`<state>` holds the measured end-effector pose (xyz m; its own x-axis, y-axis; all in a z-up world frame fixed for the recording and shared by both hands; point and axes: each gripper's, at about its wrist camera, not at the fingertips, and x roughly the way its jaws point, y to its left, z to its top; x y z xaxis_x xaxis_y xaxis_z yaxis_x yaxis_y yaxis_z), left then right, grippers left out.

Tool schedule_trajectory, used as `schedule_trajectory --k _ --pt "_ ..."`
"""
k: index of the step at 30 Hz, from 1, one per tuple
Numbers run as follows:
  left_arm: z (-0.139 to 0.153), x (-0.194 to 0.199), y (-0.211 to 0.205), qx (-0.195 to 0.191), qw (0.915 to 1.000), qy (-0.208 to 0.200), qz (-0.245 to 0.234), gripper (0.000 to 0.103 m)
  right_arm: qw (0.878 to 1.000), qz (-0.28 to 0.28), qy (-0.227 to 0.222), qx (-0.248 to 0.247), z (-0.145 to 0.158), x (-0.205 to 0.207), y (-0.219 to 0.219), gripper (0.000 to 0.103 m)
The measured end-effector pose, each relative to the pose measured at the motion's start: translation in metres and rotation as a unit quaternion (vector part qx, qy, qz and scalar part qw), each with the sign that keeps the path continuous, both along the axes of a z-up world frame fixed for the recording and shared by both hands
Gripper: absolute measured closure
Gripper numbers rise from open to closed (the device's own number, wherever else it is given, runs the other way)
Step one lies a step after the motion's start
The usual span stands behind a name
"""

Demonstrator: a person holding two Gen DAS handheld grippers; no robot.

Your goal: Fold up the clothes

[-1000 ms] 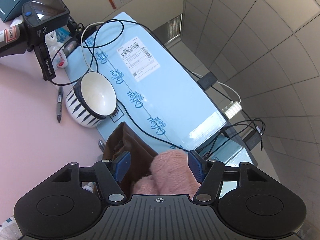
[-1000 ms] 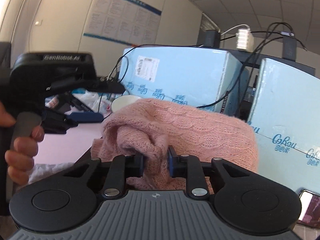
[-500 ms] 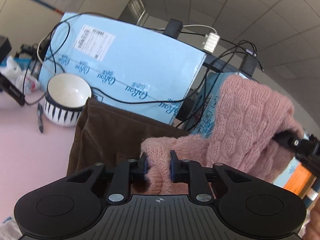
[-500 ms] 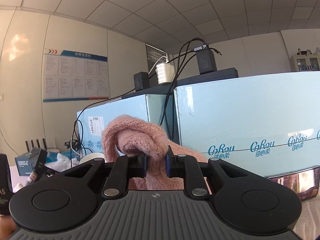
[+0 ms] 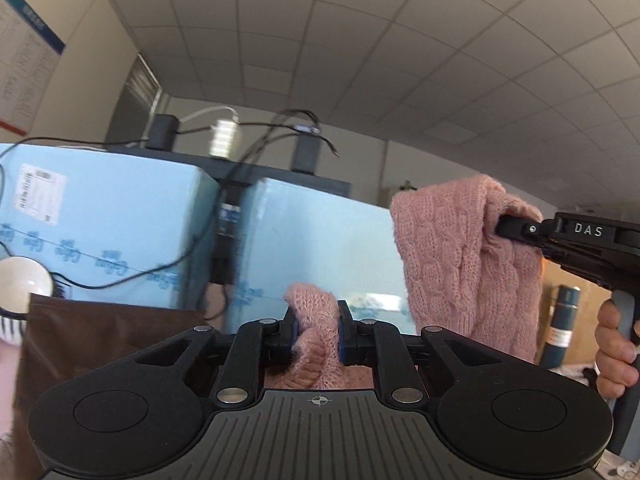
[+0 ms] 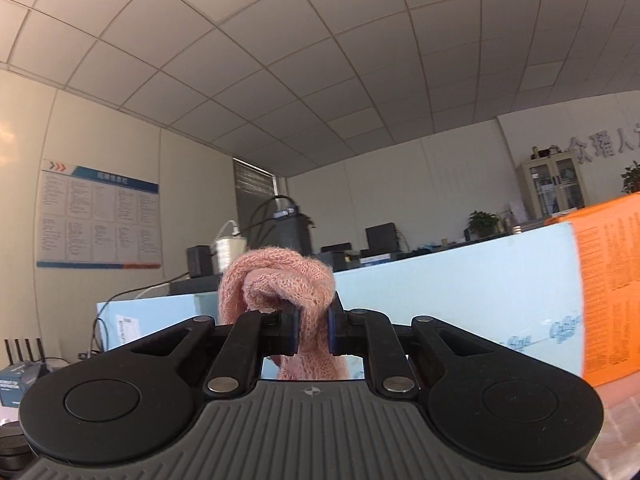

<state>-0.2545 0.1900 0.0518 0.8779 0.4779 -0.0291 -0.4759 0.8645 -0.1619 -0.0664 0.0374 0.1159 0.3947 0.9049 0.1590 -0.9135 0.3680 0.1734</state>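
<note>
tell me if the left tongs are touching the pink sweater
Touching. In the left wrist view the left tongs are shut on a bunch of the pink sweater, knit squeezed between both blue pads with no gap.

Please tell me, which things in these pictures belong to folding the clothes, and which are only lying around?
Belonging to the job:
- pink knit sweater, lifted up
- left hand-held gripper, shut on it
- right hand-held gripper, also shut on it
- brown garment, possibly next

Only lying around:
- light blue boxes
- striped bowl
- black cables
- orange box
</note>
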Motion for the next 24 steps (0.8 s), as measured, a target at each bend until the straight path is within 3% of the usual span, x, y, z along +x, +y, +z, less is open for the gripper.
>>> schedule_trajectory --k 7,12,15,17,19,21,23,24 --pt "-0.030 0.052 -0.023 -0.010 0.9919 0.104 -0.073 0.088 0.993 -0.080 0.032 -0.082 -0.041 0.047 -0.077 0.092" --pt "-0.039 0.053 -0.025 -0.013 0.9902 0.120 -0.070 0.083 0.982 -0.112 0.054 -0.140 -0.075 0.064 -0.124 0.092" --pt "-0.041 0.050 -0.023 -0.023 0.9900 0.125 -0.061 0.062 0.975 -0.121 0.075 -0.171 -0.091 0.074 -0.143 0.092" --pt "-0.042 0.047 -0.023 -0.024 0.9906 0.125 -0.051 0.043 0.969 -0.125 0.086 -0.196 -0.101 0.080 -0.150 0.090" --pt "-0.040 0.044 -0.025 -0.018 0.9915 0.122 -0.043 0.031 0.961 -0.126 0.103 -0.223 -0.109 0.087 -0.154 0.088" --pt "-0.038 0.040 -0.026 -0.012 0.9927 0.115 -0.034 0.022 0.955 -0.128 0.115 -0.242 -0.113 0.090 -0.158 0.072" --pt "-0.034 0.038 -0.027 -0.004 0.9939 0.108 -0.025 0.012 0.955 -0.131 0.104 -0.245 -0.111 0.089 -0.165 0.043" --pt "-0.032 0.037 -0.028 0.000 0.9944 0.104 -0.021 0.011 0.958 -0.128 0.089 -0.241 -0.108 0.087 -0.168 0.036"
